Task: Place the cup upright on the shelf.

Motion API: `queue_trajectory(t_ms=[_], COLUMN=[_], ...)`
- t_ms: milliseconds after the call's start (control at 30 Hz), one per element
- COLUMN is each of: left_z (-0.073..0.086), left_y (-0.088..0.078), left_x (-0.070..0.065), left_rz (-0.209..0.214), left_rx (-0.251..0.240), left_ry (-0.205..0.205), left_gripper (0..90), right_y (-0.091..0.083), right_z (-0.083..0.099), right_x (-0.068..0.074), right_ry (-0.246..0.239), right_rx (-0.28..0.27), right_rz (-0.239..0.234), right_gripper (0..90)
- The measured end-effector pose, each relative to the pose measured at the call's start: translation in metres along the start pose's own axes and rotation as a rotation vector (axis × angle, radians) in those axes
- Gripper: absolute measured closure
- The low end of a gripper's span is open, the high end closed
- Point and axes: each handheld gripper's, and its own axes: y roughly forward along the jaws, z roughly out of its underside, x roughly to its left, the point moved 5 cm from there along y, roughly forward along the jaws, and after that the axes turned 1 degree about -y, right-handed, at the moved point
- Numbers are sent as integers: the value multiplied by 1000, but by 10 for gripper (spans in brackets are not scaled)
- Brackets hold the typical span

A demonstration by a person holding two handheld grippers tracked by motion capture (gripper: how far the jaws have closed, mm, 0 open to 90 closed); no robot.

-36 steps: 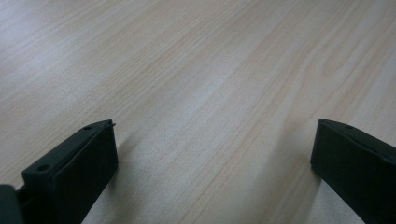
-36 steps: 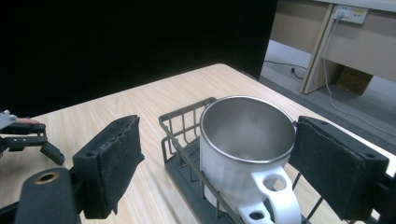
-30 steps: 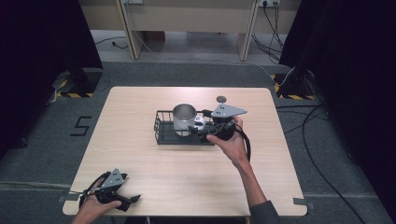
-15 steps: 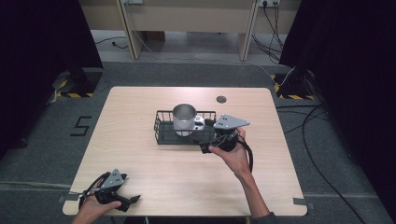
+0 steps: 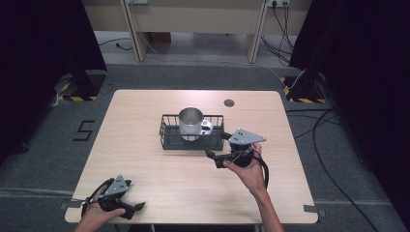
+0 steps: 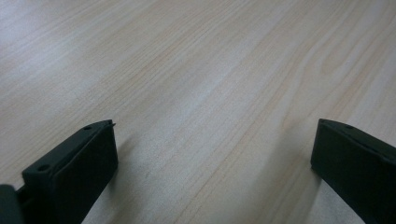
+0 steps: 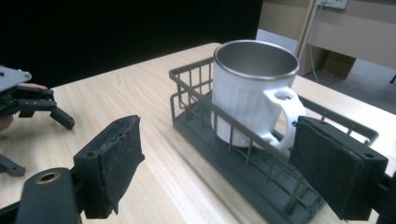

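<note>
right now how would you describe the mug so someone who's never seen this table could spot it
On the light wooden table, look just past the middle for a dark wire basket. The mug stands upright inside it, its handle toward the person's right hand. It is white outside with a bare steel rim and lining, the only pale, shiny thing among black wire and black tools.

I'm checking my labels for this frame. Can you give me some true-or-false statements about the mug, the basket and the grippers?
1. The mug stands upright inside the wire basket. True.
2. The right gripper clamps the mug's handle. False: its jaws stand apart and hold nothing.
3. The left gripper is near the table's front left corner, with its jaws open. True.
4. A spoon sticks out of the mug. False: no spoon shows in it.
</note>
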Motion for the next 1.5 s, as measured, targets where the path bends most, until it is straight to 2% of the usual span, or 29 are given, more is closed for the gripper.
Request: queue_trajectory(t_ms=[367,800,1500], left_z=[0,1,1], left_y=[0,-1,-1], left_x=[0,-1,-1], left_rz=[0,-3,-2], left_rx=[0,-1,0], left_ry=[0,-4,-3], left_gripper=[0,0,0], right_y=[-14,-12,-10], right_z=[23,58,88], right_x=[4,14,35], right_ry=[19,43,48], right_rx=[-2,50,128], right_rz=[19,13,-26], right_gripper=[164,164,158])
